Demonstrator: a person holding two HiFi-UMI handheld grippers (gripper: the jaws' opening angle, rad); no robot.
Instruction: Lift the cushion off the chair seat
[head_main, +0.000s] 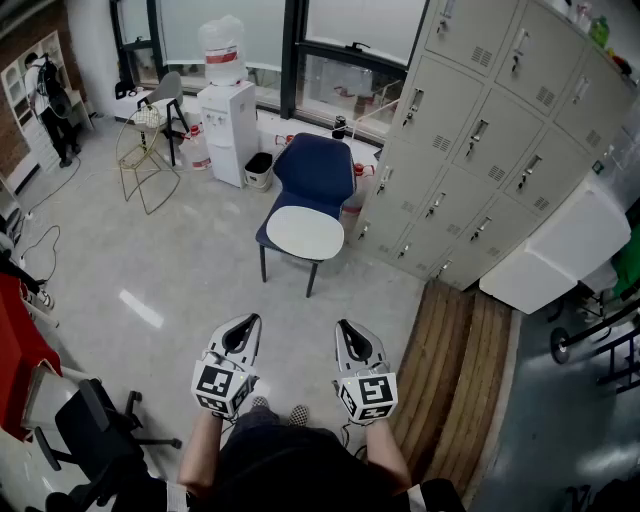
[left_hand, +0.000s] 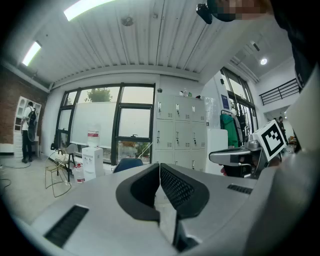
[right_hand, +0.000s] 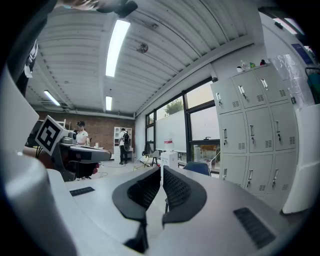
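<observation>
A dark blue chair (head_main: 313, 172) stands ahead of me with a round white cushion (head_main: 305, 232) lying on its seat. My left gripper (head_main: 247, 322) and right gripper (head_main: 344, 326) are held side by side well short of the chair, both pointing toward it. Each has its jaws together with nothing between them. In the left gripper view the chair's blue back (left_hand: 127, 163) peeks over the left gripper (left_hand: 159, 168). In the right gripper view the chair (right_hand: 198, 168) shows just past the right gripper (right_hand: 162, 171).
Grey lockers (head_main: 490, 140) line the right side beside the chair, with a white cabinet (head_main: 560, 250) further right. A water dispenser (head_main: 228, 130) and a small bin (head_main: 259, 170) stand behind. A wire chair (head_main: 145, 150) is at left, an office chair (head_main: 95, 440) near my left. Wooden boards (head_main: 455, 370) lie at right.
</observation>
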